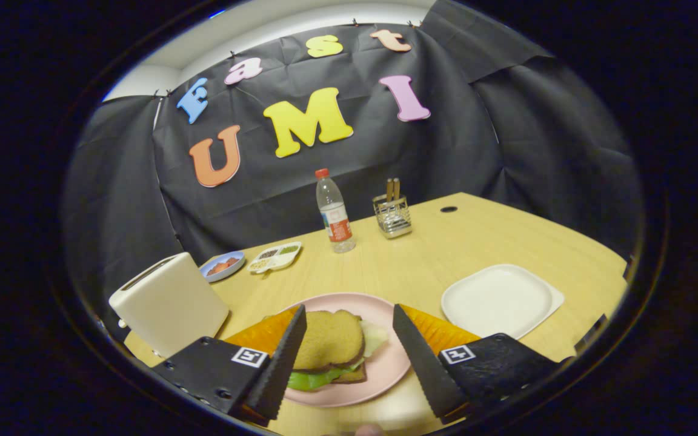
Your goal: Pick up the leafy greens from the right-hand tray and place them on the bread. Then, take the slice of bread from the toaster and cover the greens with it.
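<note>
Leafy greens [315, 379] sat sandwiched under the top bread slice [329, 340] on the pink plate [385, 363], low in the middle of the frame. Hand-held gripper [349, 348] hung released, fingers spread wide either side of the sandwich, touching nothing. White toaster [167, 303] stood at lower left, white tray [497, 300] on the bench [446, 242] at right.

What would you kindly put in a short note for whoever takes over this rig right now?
Tool: open, holding nothing, its fingers spread either side of the sandwich.
Round pink plate: between the fingers, carrying the sandwich; brown top bread slice covers the green leafy lettuce, which pokes out at the near edge above the bottom slice.
Cream toaster: beside the plate; no bread visible in its slot.
White square tray: on the plate's other side, no greens on it.
Done: greens placed, bread on top.
Left: apparently nothing except drawing the tool back.
</note>
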Demonstrator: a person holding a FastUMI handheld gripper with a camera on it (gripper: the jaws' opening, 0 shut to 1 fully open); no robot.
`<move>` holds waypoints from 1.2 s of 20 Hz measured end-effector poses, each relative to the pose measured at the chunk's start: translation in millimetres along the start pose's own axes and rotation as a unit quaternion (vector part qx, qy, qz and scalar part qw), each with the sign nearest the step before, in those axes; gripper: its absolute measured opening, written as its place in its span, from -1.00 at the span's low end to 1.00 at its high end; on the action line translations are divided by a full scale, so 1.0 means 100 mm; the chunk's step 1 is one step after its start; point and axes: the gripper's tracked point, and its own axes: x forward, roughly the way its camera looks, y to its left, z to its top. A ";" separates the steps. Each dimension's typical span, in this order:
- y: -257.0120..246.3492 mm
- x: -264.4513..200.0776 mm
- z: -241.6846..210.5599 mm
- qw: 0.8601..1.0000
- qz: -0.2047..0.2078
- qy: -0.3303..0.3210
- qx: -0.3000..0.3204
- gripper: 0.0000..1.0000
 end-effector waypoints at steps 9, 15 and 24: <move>-0.20 -0.79 1.19 0.986 0.011 -0.129 -0.103 0.91; -0.44 -1.44 2.00 0.971 0.009 -0.193 -0.140 0.91; -0.71 -1.88 2.00 0.975 0.016 -0.190 -0.116 0.91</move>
